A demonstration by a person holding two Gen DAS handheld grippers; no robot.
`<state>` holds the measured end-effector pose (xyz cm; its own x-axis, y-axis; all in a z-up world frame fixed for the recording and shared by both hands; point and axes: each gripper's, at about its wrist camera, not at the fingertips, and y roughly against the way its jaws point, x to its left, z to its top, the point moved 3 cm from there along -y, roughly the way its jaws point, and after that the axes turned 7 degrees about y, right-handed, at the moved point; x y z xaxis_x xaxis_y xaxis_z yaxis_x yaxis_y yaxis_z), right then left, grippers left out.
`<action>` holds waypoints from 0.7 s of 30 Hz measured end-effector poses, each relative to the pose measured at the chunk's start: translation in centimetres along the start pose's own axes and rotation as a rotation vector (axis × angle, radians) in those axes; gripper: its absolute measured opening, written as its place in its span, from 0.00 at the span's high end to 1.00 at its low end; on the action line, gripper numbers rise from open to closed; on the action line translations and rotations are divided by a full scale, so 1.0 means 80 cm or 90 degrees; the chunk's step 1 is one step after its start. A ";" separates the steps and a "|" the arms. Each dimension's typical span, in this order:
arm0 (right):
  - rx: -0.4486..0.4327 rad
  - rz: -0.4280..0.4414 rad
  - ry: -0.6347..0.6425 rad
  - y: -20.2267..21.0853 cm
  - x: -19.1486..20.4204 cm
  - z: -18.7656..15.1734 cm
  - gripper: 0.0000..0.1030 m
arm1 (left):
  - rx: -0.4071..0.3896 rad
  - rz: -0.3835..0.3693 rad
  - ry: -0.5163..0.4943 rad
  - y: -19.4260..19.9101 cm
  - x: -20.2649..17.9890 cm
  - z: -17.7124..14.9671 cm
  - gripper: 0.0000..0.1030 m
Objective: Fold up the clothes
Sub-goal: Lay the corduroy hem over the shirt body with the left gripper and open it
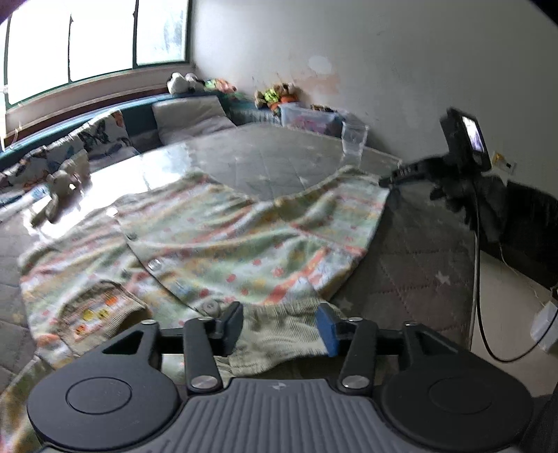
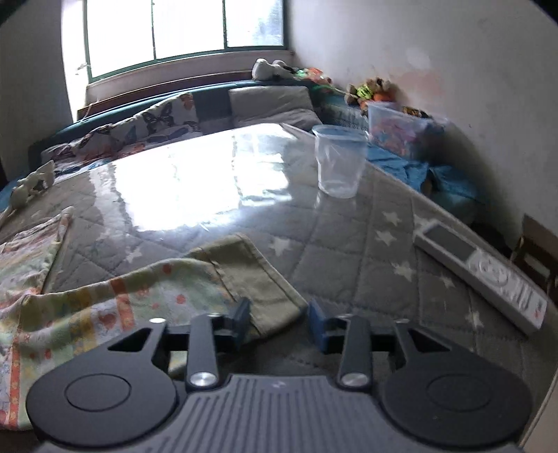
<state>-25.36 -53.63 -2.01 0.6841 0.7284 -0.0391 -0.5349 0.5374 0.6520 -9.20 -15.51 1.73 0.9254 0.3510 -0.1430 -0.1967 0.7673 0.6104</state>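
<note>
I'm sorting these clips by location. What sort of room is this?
Most likely a lived-in room at home, perhaps a child's. Soft toys line the wall, butterfly-print cushions sit on a bench under the window, and a patterned garment lies on a covered table.

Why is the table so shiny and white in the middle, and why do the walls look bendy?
Right wrist view: the bright window bounces off the glossy clear cover over the grey star-patterned quilted table, washing that patch white. Left wrist view: the same glare is weaker, and the pastel patterned garment looks slightly smeared. Both views: the fisheye lens curves straight edges and darkens the corners.
</note>
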 end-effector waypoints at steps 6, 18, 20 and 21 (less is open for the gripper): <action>-0.011 0.002 -0.006 -0.004 0.001 -0.002 0.64 | -0.029 0.047 0.036 0.013 0.016 0.009 0.33; -0.086 0.105 0.019 0.053 0.045 0.031 0.94 | -0.001 0.109 0.088 -0.007 0.033 0.002 0.27; -0.106 0.144 0.041 0.075 0.065 0.046 0.94 | 0.008 0.108 0.083 -0.011 0.029 -0.003 0.27; -0.115 0.165 0.053 0.086 0.077 0.053 0.94 | 0.009 0.109 0.082 -0.012 0.028 -0.006 0.27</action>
<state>-22.70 -47.24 5.45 0.4744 0.8792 0.0448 -0.7706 0.3901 0.5041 -7.12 -15.22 0.48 0.8299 0.5415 -0.1341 -0.3415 0.6833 0.6454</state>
